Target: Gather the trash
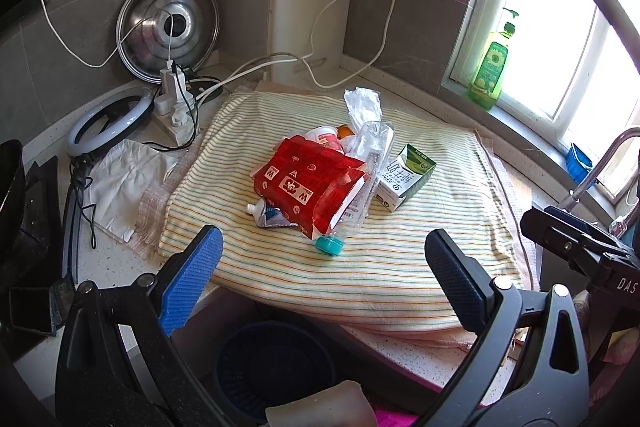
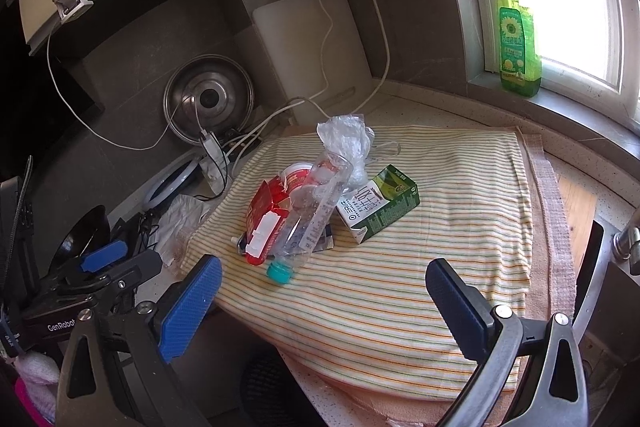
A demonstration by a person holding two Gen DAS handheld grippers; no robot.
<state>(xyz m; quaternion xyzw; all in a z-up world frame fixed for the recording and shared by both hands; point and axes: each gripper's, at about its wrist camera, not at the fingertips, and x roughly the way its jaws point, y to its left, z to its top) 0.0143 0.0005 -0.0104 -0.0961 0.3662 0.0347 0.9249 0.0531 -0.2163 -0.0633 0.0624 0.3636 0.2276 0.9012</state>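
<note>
Nothing looks collected yet: the trash lies in one heap on the striped towel (image 1: 360, 267) spread over the worktop (image 1: 108, 267). The heap holds a red snack wrapper (image 1: 308, 183), a clear plastic bottle (image 2: 316, 211) with a teal cap (image 2: 280, 273), a squeezed tube (image 1: 272, 215), a green-and-white milk carton (image 2: 380, 205), a crumpled clear bag (image 2: 348, 139) and a small red-and-white cup (image 2: 298, 175). Both the left tongs (image 1: 324, 267) and right tongs (image 2: 324, 271) hang wide apart and empty, short of the heap. A dark bin (image 1: 276, 363) shows below the worktop edge, likely the destination. By my judgement, every piece remains to be picked.
</note>
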